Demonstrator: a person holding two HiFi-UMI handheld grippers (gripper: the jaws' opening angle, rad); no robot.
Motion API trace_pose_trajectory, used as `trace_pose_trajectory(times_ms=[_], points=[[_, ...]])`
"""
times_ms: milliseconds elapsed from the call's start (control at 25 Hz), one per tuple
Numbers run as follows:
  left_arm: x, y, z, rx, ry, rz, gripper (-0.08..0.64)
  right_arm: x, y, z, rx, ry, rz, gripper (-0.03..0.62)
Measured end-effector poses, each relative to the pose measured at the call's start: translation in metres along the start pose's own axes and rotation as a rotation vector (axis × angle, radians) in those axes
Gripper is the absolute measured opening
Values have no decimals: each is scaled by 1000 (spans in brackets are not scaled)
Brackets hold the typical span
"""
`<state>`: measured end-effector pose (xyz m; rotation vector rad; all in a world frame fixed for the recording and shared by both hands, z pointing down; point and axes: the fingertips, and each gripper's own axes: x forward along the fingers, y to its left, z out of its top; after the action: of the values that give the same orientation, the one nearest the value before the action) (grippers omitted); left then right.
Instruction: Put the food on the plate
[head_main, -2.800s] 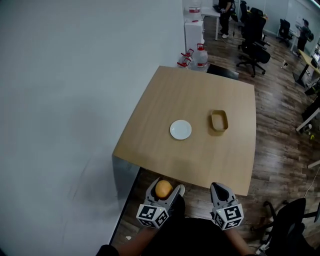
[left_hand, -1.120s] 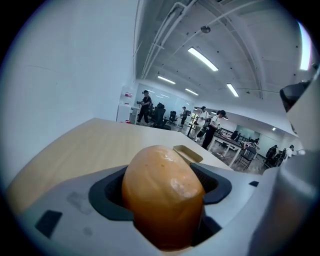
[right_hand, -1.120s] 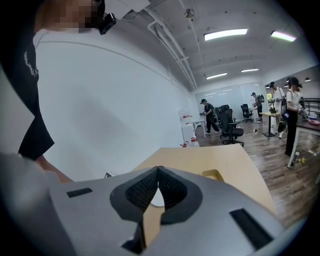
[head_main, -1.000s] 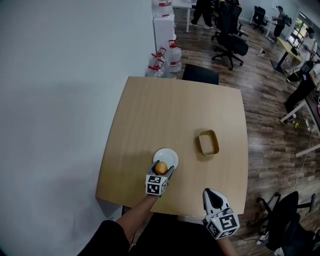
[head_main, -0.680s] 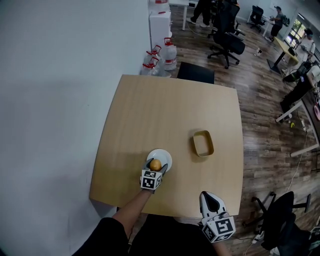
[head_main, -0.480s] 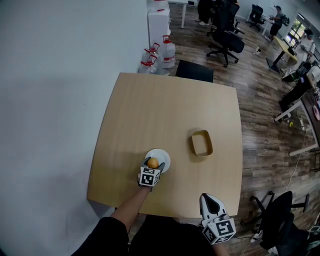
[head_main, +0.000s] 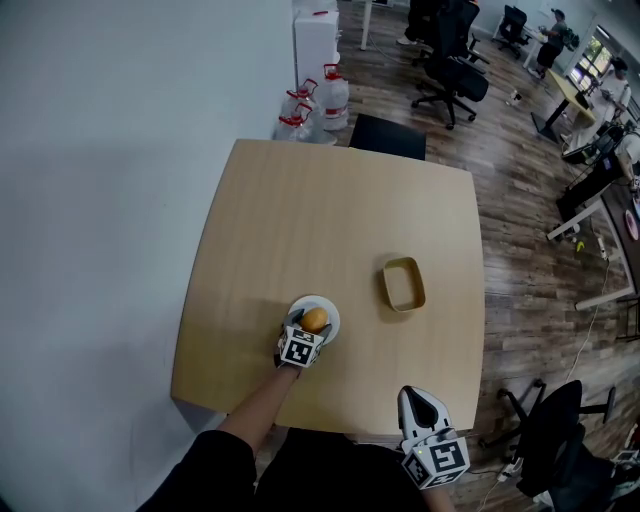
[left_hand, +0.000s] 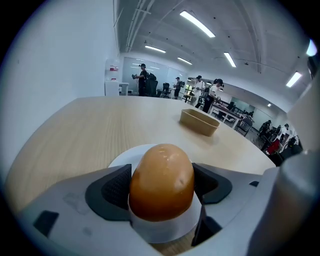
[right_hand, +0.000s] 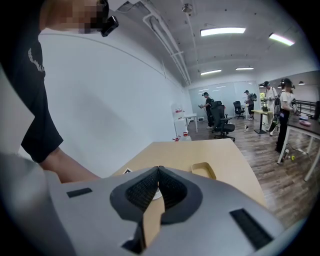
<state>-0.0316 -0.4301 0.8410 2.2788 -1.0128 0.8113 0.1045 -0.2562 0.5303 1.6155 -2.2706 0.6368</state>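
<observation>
A round golden-brown bun (head_main: 315, 319) (left_hand: 162, 181) sits between the jaws of my left gripper (head_main: 310, 326) (left_hand: 162, 187), which is shut on it. The bun is over the small white plate (head_main: 327, 309) (left_hand: 131, 156) on the wooden table (head_main: 330, 220); whether it touches the plate I cannot tell. My right gripper (head_main: 420, 405) (right_hand: 158, 185) is shut with nothing in it, held off the table's near edge, well right of the plate.
A shallow tan tray (head_main: 404, 284) (left_hand: 199, 121) (right_hand: 203, 170) lies on the table right of the plate. A dark chair (head_main: 388, 135) stands at the far edge, with water jugs (head_main: 312, 100) beyond it. Office chairs (head_main: 450, 75) and people are further back.
I have stepped up to the table and my left gripper has carried the bun forward over the plate. In the last half second it shifted slightly further onto the plate. The right gripper stayed back.
</observation>
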Motion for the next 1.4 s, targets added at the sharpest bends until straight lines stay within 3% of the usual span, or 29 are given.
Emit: trace_pose_trajectory(times_ms=[400,1400], points=[[-7,-2,8,-7,-34,-29,347,-10,-3,-2,1,-12,-33,60],[-49,-6,8,-26,-97,-17,347,-30,16,1,-14,-91,7,59]])
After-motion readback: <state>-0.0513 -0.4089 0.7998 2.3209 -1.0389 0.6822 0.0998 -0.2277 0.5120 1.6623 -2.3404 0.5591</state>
